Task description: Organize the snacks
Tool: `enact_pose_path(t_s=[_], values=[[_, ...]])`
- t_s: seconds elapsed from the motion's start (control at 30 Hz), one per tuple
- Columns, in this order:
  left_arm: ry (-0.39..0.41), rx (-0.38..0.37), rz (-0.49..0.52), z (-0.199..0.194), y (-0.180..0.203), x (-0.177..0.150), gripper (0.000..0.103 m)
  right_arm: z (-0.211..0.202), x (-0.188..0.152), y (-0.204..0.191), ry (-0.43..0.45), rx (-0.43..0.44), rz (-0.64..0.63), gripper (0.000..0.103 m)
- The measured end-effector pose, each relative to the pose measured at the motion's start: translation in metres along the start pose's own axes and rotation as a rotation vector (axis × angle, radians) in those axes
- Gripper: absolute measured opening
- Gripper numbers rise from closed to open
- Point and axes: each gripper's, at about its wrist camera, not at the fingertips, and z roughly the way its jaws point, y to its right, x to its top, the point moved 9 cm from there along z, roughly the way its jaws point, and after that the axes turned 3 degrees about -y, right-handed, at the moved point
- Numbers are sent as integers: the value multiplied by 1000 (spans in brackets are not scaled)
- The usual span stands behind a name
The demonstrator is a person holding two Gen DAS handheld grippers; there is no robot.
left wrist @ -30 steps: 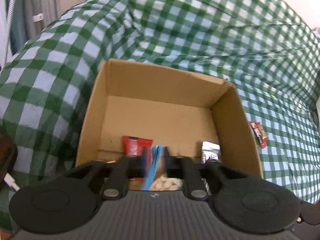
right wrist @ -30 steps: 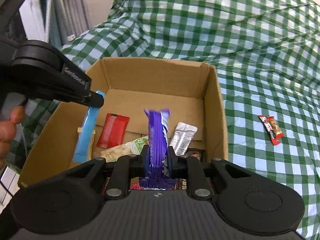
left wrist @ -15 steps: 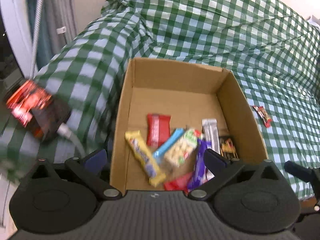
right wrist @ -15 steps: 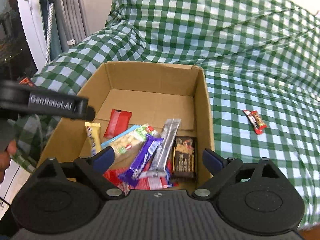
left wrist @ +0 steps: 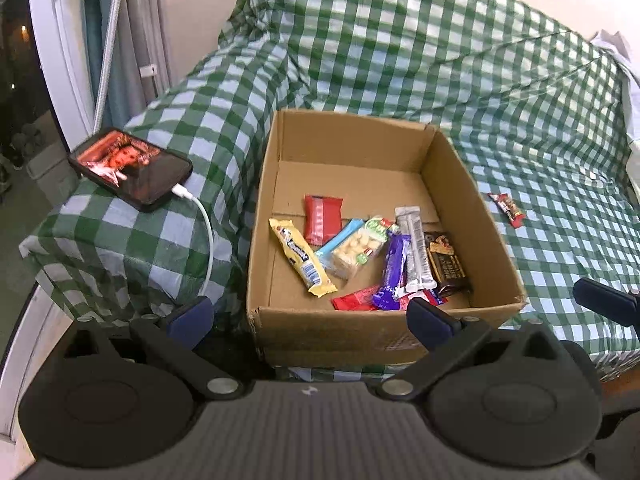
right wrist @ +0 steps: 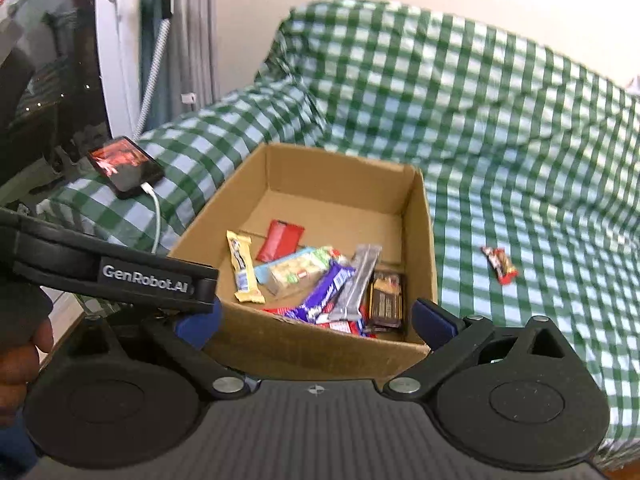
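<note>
**Both grippers wide and empty before the snack box**

A green-and-white checked cloth (left wrist: 400, 52) covers a sofa-like surface whose back rises at the far side. At the far left stand a white door frame (left wrist: 52, 40) and a dark window. A phone (left wrist: 130, 166) with a lit screen lies on the left arm of the covered seat, with a white cable (left wrist: 206, 236) plugged into it.

The cardboard box (left wrist: 476, 220) sits open on the cloth. Its snacks lie in the near half: a yellow bar (left wrist: 302, 256), a red packet (left wrist: 322, 218), a blue bar, a clear pack of pale pieces (left wrist: 356, 248), a purple bar (left wrist: 394, 268), a silver bar (left wrist: 416, 252) and a dark brown bar (left wrist: 446, 264). One red snack (left wrist: 506, 209) lies alone on the cloth to the right of the box, well apart from it.

The left gripper (left wrist: 310, 316) hangs just before the box's near wall, fingers spread wide with nothing between them. The right gripper (right wrist: 316, 320) stands likewise at the near wall, jaws wide apart and holding nothing; the left gripper's black finger crosses its view at the left.

The far half of the box floor is bare, and cloth to the right of the box lies open around the lone snack.
</note>
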Motion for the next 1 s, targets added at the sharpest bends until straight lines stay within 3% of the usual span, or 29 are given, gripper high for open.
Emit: enact_pose_path(t_s=[0.5, 1.0], values=[[92, -5, 18, -45, 6, -7, 103, -47, -3, -10, 108, -31, -12, 102], [105, -3, 3, -55, 1, -10, 103, -59, -3, -16, 131, -41, -31, 102]])
